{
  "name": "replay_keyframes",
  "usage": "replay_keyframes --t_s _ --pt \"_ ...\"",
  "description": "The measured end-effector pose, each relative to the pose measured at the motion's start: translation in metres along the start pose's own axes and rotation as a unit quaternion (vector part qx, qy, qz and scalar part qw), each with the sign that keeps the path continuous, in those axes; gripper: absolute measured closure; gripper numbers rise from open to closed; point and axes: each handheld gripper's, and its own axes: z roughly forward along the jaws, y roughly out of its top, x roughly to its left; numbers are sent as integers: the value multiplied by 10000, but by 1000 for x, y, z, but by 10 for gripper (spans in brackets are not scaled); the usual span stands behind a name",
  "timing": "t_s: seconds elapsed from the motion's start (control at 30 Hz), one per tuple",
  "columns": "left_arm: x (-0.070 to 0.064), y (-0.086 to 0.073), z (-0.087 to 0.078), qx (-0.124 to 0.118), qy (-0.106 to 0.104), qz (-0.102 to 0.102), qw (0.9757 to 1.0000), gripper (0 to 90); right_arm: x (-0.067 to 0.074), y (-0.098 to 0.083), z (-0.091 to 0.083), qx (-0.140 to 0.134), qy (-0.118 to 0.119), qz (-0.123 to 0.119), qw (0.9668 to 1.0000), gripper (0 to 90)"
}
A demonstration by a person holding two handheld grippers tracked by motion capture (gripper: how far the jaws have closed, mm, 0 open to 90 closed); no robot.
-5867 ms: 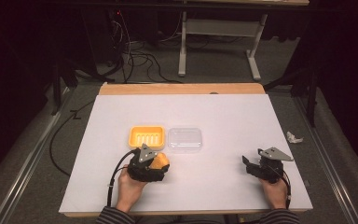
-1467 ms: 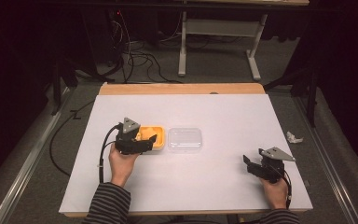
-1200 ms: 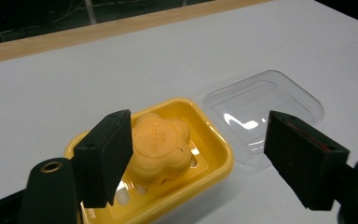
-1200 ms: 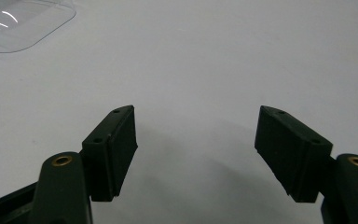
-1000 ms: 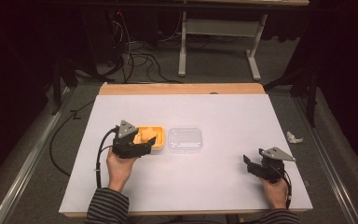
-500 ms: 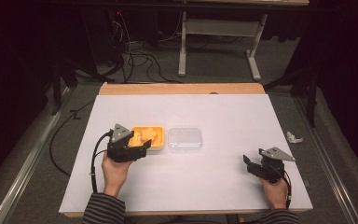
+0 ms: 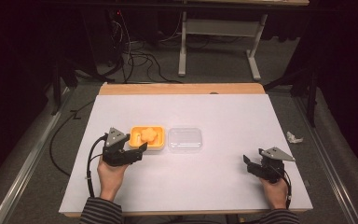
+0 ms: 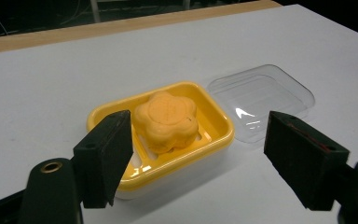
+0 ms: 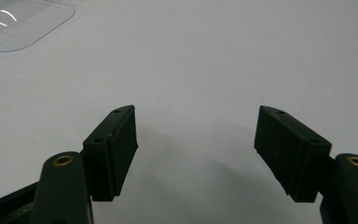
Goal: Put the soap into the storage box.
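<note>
Flower soap (image 8: pixel 167 120) in yellow dish (image 8: pixel 214 140), clear lid (image 8: pixel 261 95) beside, prob. empty

The high view is looking forward and down from above the person's side, taking in the whole table (image 7: pixel 223 116) from far off. The left gripper view is riding low and close behind its own jaws, facing across the table toward the yellow dish (image 8: pixel 214 122) and clear lid (image 8: pixel 279 88). The right gripper view is sitting just as low, facing bare tabletop; the lid's corner (image 9: pixel 23 18) is what it is sharing with the other two.
</note>
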Motion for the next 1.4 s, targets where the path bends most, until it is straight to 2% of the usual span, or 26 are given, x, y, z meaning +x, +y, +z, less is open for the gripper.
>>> replay_keyframes --t_s 0.4,0.73,1.4 --pt "1 -11 -4 -16 21 -131 9999 237 0 0 0 2 7 10 10000 304" --pt "1 -17 -7 -30 -5 -160 9999 237 0 0 0 -6 9 4 10000 304" --pt "-2 -33 -3 153 -42 -179 9997 237 -1 0 -1 -40 14 21 10000 301"
